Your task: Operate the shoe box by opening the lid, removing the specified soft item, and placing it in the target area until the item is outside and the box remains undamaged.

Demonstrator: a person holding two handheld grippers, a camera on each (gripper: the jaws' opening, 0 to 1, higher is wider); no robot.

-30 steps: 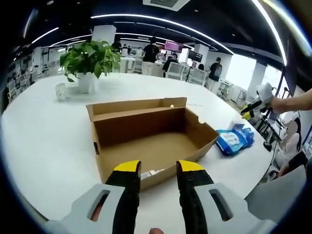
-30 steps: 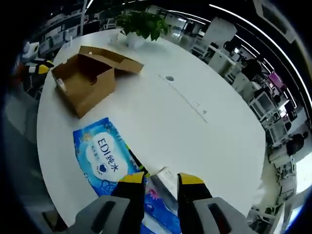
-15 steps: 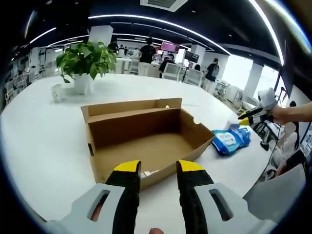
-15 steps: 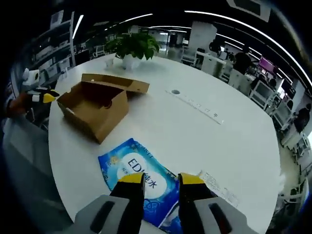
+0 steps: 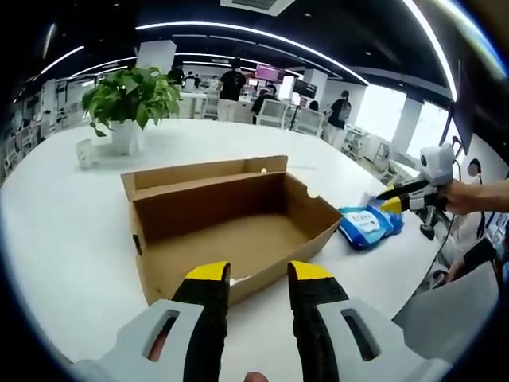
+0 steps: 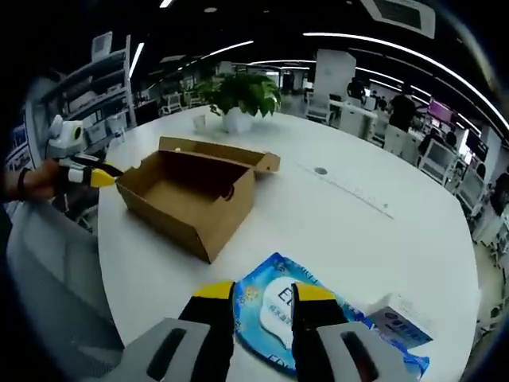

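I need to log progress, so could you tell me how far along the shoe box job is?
Done: the shoe box stands open and empty, and the blue soft pack lies outside on the table. In hand: nothing; both hand-held grippers look open, the right hand-held gripper above the pack. Left: perhaps only confirming placement.

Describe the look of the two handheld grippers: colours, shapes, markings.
Both match. The left gripper and the right gripper each have two black jaws capped in yellow, rising from pale grey housings with slotted openings. In the right gripper view the left one shows yellow-tipped black jaws on a white body.
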